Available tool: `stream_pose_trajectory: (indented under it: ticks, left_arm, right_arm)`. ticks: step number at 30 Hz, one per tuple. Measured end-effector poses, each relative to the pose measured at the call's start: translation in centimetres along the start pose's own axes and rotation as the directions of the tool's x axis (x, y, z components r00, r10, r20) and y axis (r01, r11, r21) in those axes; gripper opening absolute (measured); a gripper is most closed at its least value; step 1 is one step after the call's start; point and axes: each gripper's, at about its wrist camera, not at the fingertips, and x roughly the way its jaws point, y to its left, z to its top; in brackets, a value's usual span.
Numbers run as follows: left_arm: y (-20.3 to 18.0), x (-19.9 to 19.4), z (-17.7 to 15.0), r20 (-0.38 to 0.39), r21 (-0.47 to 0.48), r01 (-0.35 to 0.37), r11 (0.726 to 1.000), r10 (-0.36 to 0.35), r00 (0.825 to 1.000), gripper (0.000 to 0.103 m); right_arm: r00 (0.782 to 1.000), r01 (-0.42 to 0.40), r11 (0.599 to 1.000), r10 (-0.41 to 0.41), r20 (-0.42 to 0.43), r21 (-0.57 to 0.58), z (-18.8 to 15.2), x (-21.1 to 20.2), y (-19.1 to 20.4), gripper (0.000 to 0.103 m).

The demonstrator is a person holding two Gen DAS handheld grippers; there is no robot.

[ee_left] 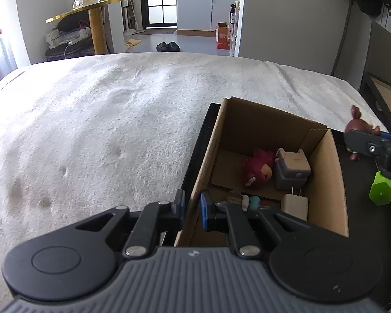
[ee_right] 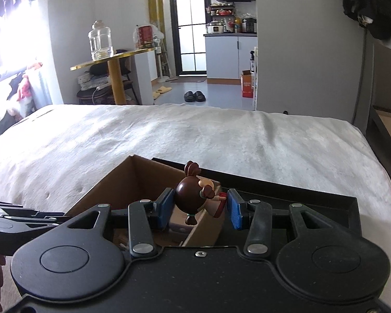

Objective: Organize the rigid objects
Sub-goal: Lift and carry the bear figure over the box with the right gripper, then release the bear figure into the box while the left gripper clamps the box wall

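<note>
Brown figurine [ee_right: 193, 198] sits between right gripper [ee_right: 199, 208] pads above cardboard box [ee_right: 133, 180].

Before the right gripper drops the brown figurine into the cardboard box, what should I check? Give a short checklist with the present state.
1. Right gripper holds the brown doll figurine: cannot tell; the right pad looks apart.
2. Figurine above the open brown cardboard box: not ok, over its right wall.
3. Left gripper grips the box's left wall: ok.
4. Free floor inside: ok, beside the red toy and the grey block robot.
</note>
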Motion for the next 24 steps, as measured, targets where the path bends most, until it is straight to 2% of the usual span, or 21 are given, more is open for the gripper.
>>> stream_pose_trajectory:
  ticks: [16,21,24]
  left_arm:
    - [1.3,0.2,0.0,-0.003,-0.043,0.059,0.997,-0.059,0.998,0.011]
    - [1.3,0.4,0.2,-0.007,-0.037,0.065,0.997,-0.065,0.998,0.011]
    - [1.3,0.5,0.2,-0.01,-0.038,0.066,0.997,-0.066,0.998,0.012]
  right_arm:
    - [0.998,-0.042,0.991,0.035,-0.053,-0.124,0.2,2.2,4.9,0.044]
    - [0.998,-0.068,0.985,0.068,-0.004,-0.16,0.3,2.8,6.5,0.045]
    - [0.998,-0.058,0.982,0.061,0.01,-0.178,0.5,2.9,7.0,0.046]
